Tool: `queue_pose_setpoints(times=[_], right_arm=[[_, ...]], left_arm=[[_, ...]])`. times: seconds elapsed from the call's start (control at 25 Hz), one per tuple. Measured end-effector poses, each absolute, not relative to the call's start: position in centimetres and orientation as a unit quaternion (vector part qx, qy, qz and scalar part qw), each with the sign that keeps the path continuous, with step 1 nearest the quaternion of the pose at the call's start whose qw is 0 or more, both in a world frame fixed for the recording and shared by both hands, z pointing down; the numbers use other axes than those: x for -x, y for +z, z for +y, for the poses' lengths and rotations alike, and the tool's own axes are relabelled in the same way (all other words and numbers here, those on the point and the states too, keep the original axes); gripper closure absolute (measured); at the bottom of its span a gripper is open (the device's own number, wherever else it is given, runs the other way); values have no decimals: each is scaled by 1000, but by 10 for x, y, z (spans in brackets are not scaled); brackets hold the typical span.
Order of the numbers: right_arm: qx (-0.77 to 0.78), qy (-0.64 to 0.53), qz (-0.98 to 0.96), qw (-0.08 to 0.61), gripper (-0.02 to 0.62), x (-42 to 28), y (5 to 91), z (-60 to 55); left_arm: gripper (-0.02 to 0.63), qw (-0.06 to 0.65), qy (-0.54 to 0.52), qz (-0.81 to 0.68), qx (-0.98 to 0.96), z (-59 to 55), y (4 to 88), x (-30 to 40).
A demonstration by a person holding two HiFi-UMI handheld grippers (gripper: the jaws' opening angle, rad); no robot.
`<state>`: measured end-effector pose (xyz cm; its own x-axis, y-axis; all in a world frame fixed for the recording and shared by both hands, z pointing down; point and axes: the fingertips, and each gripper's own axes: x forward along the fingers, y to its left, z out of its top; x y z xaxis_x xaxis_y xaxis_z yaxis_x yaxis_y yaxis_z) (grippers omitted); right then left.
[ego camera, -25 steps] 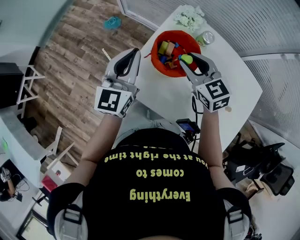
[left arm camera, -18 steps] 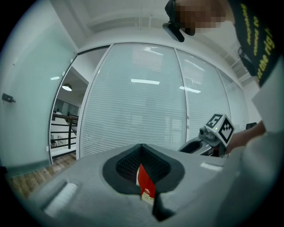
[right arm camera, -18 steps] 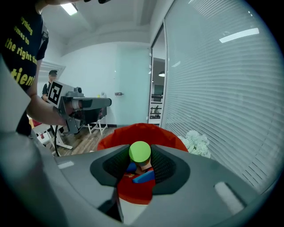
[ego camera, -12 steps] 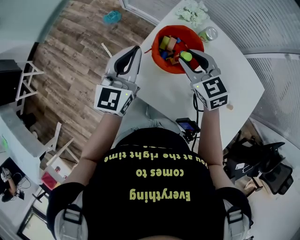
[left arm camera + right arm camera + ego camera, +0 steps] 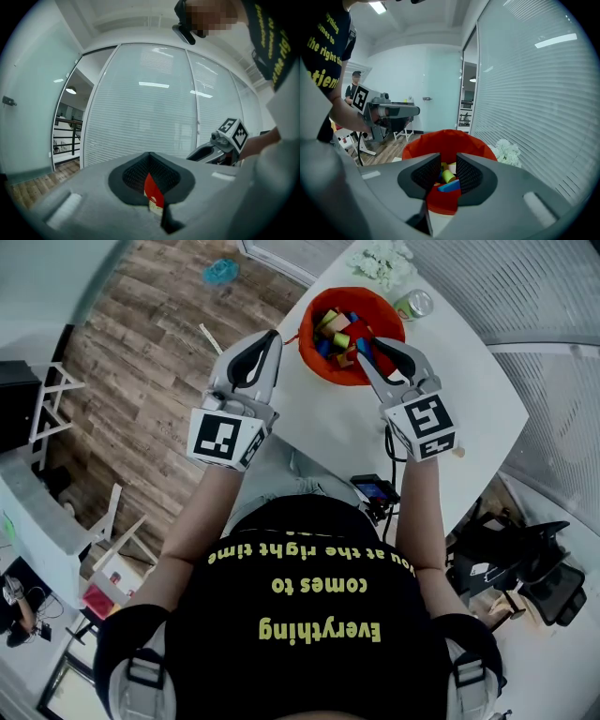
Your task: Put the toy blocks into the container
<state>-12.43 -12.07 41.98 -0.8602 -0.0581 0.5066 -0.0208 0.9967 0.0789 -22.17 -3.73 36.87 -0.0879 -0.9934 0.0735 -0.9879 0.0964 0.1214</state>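
Logged right gripper [image 5: 378, 346] at near rim of red container [image 5: 306, 341] on white table [image 5: 459, 362], jaws apart, just been closing, pinching nothing (toy blocks [image 5: 449, 177] seen through the gap, heaped inside, beyond the tips). Logged left gripper [image 5: 271, 338] just left of container, clear of blocks, jaws together, empty.

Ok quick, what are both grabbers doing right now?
Left gripper: shut, holding nothing.
Right gripper: open and empty at the bowl; its jaws have just been closing.
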Motion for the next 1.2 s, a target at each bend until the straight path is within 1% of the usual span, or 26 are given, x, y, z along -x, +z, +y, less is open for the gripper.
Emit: queue_pose_setpoints(times=[0.16, 0.32, 1.2], right_arm=[[-29, -42, -962, 267, 557, 124, 421, -126], [-35, -48, -962, 268, 585, 123, 420, -128], [-46, -39, -963, 262, 588, 122, 421, -134]], left_arm=[[609, 68, -20, -736, -674, -40, 369, 221], [609, 67, -21, -734, -675, -43, 368, 219], [609, 60, -13, -723, -689, -49, 366, 209]])
